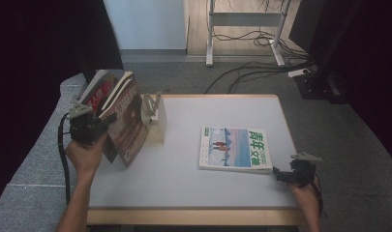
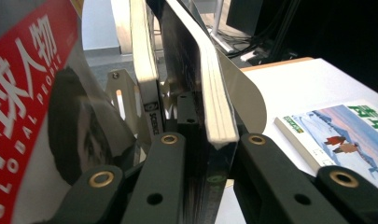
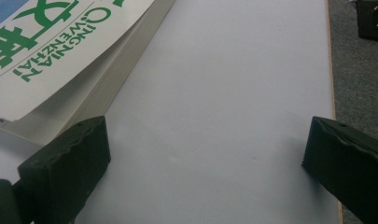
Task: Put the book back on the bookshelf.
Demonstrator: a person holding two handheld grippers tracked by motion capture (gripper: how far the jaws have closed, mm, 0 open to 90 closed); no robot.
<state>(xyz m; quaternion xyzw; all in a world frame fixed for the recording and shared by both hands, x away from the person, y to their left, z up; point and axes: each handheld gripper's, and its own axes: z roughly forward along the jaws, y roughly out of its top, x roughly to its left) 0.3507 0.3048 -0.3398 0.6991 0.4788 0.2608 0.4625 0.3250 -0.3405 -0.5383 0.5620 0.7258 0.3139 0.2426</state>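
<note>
Two grippers: left gripper (image 1: 102,126) clamps dark magazine (image 1: 130,126); right gripper (image 1: 280,175) gapes over bare table (image 1: 184,169) edge.

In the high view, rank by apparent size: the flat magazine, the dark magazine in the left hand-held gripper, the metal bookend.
1. Flat magazine and dark magazine: too close to rank, since the dark one stands edge-on and tilted.
2. Metal bookend, clearly smallest.

The red cover of the magazine (image 2: 23,107) at the left reads "GLOBAL PEOPLE" in white beneath large white Chinese characters. A thin magazine spine (image 2: 151,109) beside it bears "SCIENCE". The book (image 3: 51,51) lying flat on the desk (image 3: 233,93) shows "QINGNIAN WENZHAI" in green under large green Chinese characters.
</note>
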